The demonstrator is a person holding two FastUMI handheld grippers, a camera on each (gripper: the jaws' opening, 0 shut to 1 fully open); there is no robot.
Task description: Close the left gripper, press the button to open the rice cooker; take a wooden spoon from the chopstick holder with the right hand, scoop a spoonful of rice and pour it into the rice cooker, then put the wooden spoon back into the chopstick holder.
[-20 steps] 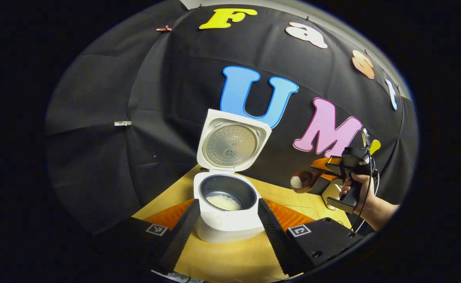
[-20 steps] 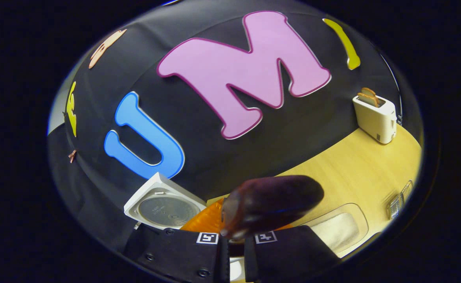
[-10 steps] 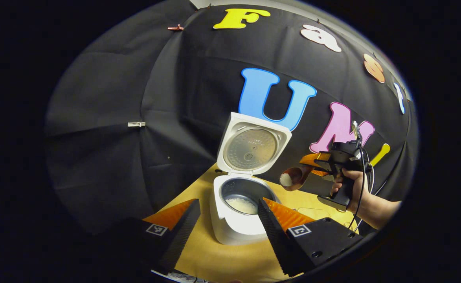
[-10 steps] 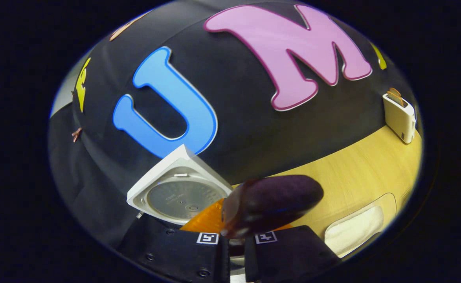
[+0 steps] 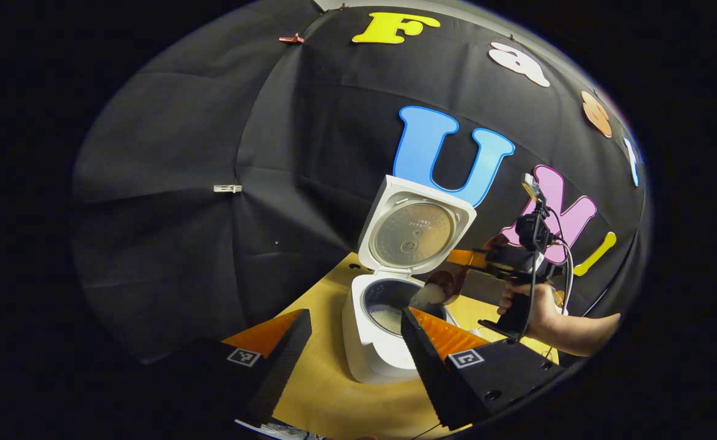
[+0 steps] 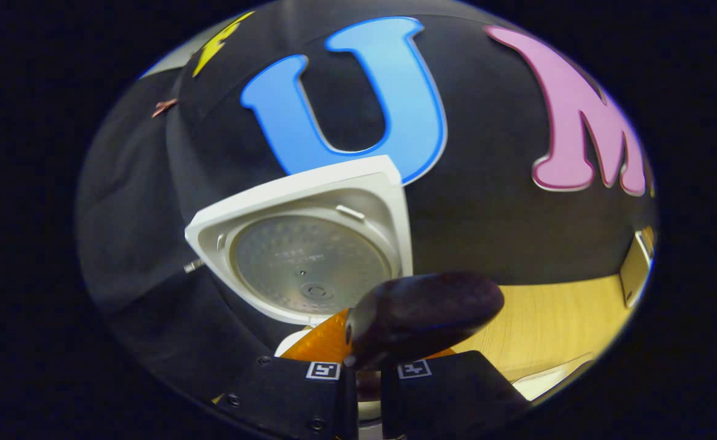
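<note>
We hold the wooden spoon [image 6: 422, 318] in our right claw [image 6: 367, 382], whose fingers are pinched nearly together on the handle so that the bowl juts out just ahead of them; in the left gripper view the spoon's bowl, carrying a small white heap of rice [image 5: 426, 295], hangs at the rim of the rice cooker [image 5: 382, 330], just beyond our left claw [image 5: 355, 342], which is spread wide with nothing between its fingers. The cooker's lid [image 5: 416, 227] stands upright behind the pot, and some rice already lies inside. We judge the spoon stiff and light, best gripped low on the handle as it is now; the loose grains will slide off at the slightest tilt, so we should roll the wrist only once the bowl is over the pot. The cooker sits on a pale wooden table [image 5: 334, 391] before the black cloth wall.
</note>
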